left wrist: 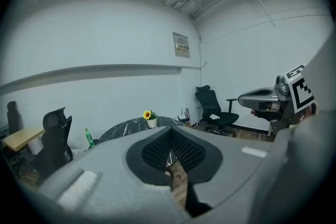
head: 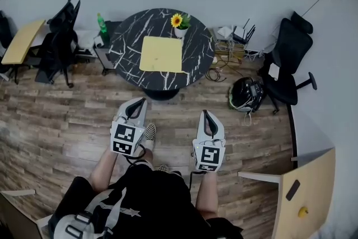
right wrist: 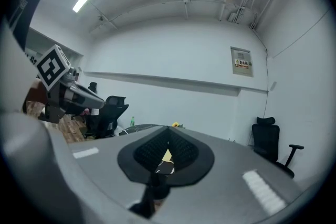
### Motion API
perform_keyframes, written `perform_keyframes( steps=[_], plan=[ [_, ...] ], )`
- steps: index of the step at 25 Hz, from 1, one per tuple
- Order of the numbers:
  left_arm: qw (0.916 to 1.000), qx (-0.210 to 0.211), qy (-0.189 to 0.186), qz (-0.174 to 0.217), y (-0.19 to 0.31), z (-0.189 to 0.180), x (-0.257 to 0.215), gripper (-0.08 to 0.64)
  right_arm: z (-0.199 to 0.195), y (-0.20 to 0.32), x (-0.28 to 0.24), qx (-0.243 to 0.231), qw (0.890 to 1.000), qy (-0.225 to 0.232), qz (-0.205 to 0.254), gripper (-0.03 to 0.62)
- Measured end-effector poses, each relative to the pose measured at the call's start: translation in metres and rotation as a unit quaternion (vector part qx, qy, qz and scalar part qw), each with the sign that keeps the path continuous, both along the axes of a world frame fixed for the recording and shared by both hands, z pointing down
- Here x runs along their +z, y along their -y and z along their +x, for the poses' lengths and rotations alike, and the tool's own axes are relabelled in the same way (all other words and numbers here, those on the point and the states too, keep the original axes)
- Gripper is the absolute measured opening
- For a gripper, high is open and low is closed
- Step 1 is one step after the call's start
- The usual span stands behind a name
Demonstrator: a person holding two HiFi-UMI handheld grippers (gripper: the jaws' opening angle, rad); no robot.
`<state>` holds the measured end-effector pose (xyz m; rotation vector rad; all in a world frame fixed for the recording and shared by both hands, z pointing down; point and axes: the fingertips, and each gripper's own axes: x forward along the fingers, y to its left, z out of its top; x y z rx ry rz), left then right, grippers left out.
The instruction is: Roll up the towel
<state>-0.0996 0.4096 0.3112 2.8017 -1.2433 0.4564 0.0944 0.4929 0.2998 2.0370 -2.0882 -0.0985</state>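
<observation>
A yellow towel [head: 161, 54] lies flat and unrolled on the round black marble table [head: 126, 36] some way ahead of me. My left gripper [head: 138, 102] and right gripper [head: 206, 113] are held side by side over the wooden floor, well short of the table, both pointing toward it. Both are shut with nothing between the jaws. In the left gripper view the jaws [left wrist: 170, 136] meet, with the table [left wrist: 126, 126] beyond them. In the right gripper view the closed jaws [right wrist: 168, 145] leave a slit through which a sliver of the yellow towel [right wrist: 166, 155] shows.
A potted sunflower [head: 178, 22] stands at the table's far edge. A green bottle [head: 102, 24] and black office chairs [head: 59, 42] are at the left, with another chair [head: 291, 61] and a black helmet-like object [head: 246, 93] on the floor at the right. A wooden panel [head: 307, 193] stands near right.
</observation>
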Motion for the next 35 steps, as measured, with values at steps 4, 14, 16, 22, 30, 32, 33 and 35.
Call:
perform_keyframes(
  steps=[4,14,16,22,30,32,33,35],
  plan=[
    [1.0,0.001,0.001,-0.008,0.036,0.009,0.004,0.011,0.006,0.038,0.002,-0.002,1.0,-0.001,-0.002,0.006],
    [0.9995,0.011,0.01,-0.028,0.141,0.024,0.011,0.011,0.015,0.142,0.008,0.002,1.0,0.009,-0.021,0.006],
    [0.9993,0.014,0.01,-0.034,0.162,0.025,0.014,0.011,0.013,0.162,0.01,0.003,1.0,0.009,-0.026,0.006],
    [0.9984,0.023,0.009,-0.05,0.217,0.027,0.025,0.011,0.011,0.217,0.016,0.009,0.999,0.007,-0.04,0.006],
    [0.9974,0.033,0.01,-0.064,0.277,0.024,0.044,0.011,0.007,0.277,0.03,0.016,0.998,0.0,-0.063,0.006],
    [0.997,0.034,0.008,-0.069,0.286,0.023,0.049,0.009,0.007,0.286,0.034,0.017,0.998,-0.001,-0.068,0.006],
    [0.9968,0.035,0.008,-0.072,0.291,0.022,0.052,0.011,0.007,0.291,0.036,0.019,0.997,-0.001,-0.071,0.006],
    [0.9966,0.036,0.01,-0.074,0.299,0.02,0.057,0.011,0.007,0.299,0.041,0.021,0.997,-0.002,-0.076,0.006]
  ],
)
